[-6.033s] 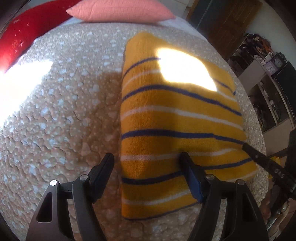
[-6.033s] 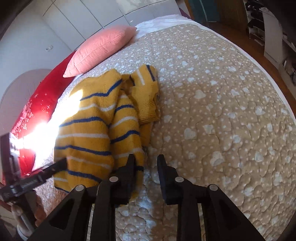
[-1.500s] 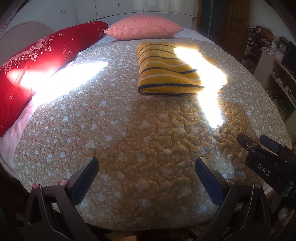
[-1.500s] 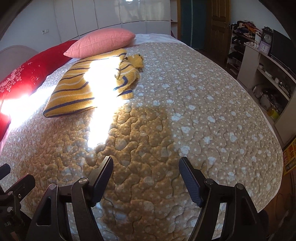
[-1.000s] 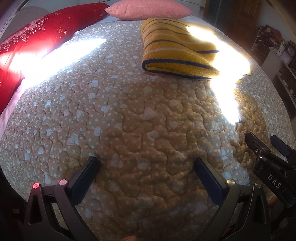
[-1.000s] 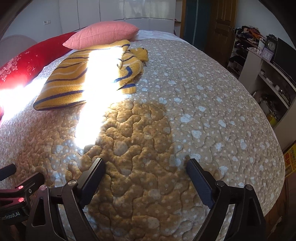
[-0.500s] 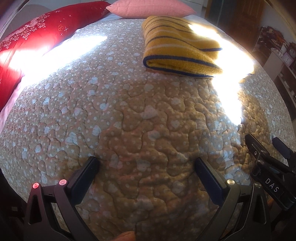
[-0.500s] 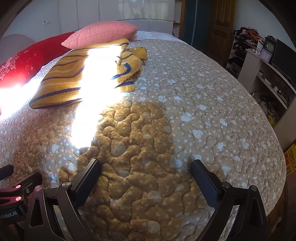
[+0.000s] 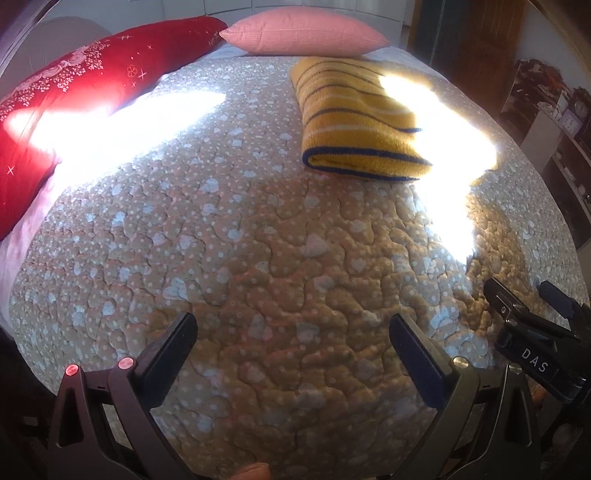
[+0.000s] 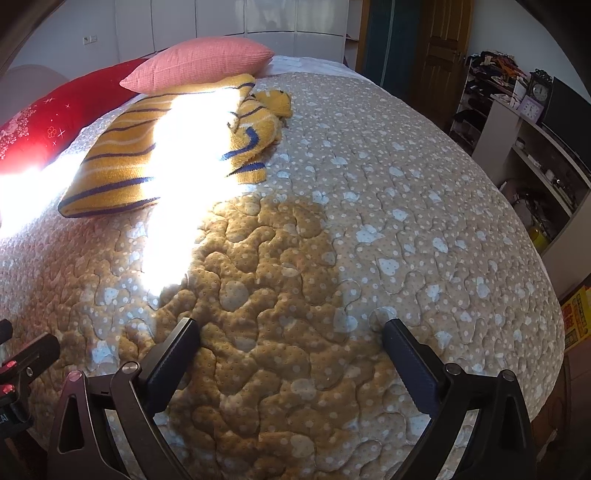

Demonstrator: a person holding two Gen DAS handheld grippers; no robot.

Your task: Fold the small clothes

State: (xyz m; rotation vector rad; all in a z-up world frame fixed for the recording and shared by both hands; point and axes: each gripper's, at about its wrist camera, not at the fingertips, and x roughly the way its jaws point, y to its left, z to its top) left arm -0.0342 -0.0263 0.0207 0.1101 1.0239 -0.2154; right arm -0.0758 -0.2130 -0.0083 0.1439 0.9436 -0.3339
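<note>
Left wrist view: the folded yellow knitted sweater with navy stripes (image 9: 354,122) is being shown well beyond the spread, empty left gripper (image 9: 291,334), near the pink pillow (image 9: 303,31); the right gripper (image 10: 291,338) is likewise being held wide apart over the quilted beige bedspread (image 10: 406,206).

Folded yellow striped sweater (image 10: 147,166) lies beside pink pillow (image 10: 199,68).

The white letters "DAS" can be read on the black body of the right gripper (image 9: 537,360), seen at the side of the left wrist view. The clocks (image 10: 540,92) on the shelf are too small to read, and so is the yellow box (image 10: 574,317).
</note>
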